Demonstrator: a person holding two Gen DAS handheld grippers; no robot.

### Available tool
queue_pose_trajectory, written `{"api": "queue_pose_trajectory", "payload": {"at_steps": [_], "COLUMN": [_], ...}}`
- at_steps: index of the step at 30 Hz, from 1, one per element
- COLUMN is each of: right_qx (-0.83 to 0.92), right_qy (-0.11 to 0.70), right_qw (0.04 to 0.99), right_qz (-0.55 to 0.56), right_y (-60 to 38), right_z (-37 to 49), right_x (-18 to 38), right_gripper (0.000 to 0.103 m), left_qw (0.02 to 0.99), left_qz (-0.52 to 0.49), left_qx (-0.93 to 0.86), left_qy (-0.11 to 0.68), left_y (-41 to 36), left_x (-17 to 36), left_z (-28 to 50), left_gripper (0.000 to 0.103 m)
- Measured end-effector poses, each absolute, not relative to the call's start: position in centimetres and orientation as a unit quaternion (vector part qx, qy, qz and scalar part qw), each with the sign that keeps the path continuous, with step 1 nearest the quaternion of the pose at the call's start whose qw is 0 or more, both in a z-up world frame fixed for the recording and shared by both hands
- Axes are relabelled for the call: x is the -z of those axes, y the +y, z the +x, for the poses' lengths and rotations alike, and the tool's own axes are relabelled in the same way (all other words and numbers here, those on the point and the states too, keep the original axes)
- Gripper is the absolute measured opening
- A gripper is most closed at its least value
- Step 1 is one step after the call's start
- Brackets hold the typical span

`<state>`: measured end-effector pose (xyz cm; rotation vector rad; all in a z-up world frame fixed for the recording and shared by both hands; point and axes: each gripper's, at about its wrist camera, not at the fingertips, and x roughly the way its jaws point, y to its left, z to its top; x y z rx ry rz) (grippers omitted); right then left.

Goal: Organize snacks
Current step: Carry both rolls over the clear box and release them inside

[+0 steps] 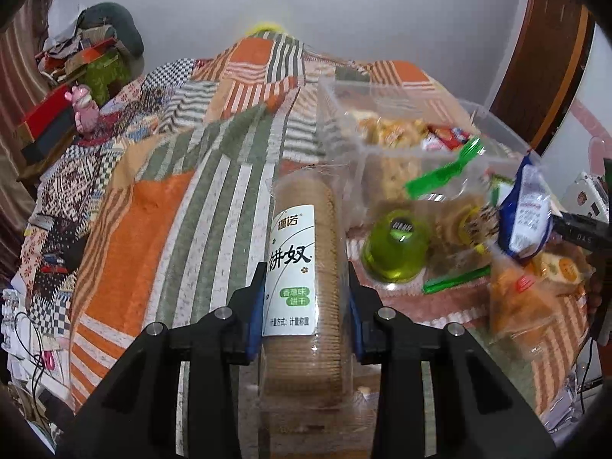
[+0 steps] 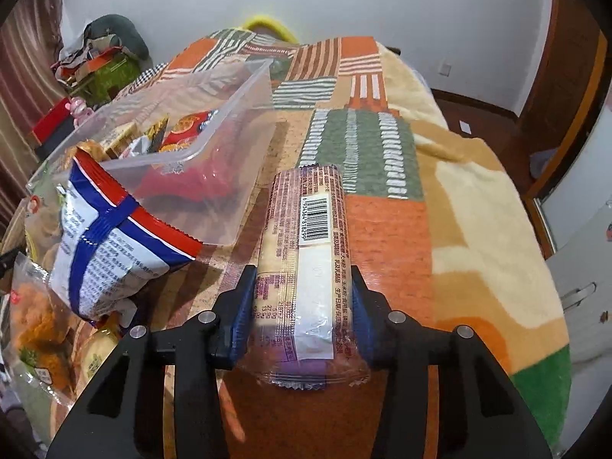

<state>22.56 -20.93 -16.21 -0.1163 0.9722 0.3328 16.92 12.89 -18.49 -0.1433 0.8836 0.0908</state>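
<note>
Above blanket (image 1: 160, 206), left claw (image 1: 306, 298) grips biscuit roll (image 1: 302, 267).

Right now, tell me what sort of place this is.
Probably a bedroom in a home: the snacks lie on a patchwork blanket spread over what looks like a bed, clothes are heaped by the wall, and a wooden door stands behind.

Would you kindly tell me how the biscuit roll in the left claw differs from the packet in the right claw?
The biscuit roll has a clear wrapper showing stacked brown biscuits; the packet has a printed purple-tinted wrapper over paler contents. The biscuit roll shows a white front label with green badges; the packet shows its barcode and small print. Both are long cylinders, clamped between blue pads of the left claw and right claw.
</note>
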Motion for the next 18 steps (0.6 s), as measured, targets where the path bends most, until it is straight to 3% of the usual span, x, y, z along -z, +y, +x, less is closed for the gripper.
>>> {"api": "queue_pose_trajectory", "payload": {"at_steps": [18], "right_qx": [-0.190], "right_qy": [0.371], "right_qw": [0.907], "right_qz": [-0.050], "right_y": [-19.5], "right_z": [23.4], "right_x": [9.2], "right_gripper": [0.042], "left_qw": [0.936], "left_qz": [-0.053], "left_qx": [-0.004], "left_qy": [0.348], "left_y": [8.5], "left_x": [10.5], "left_z": [20.5], "left_gripper": [0.035]}}
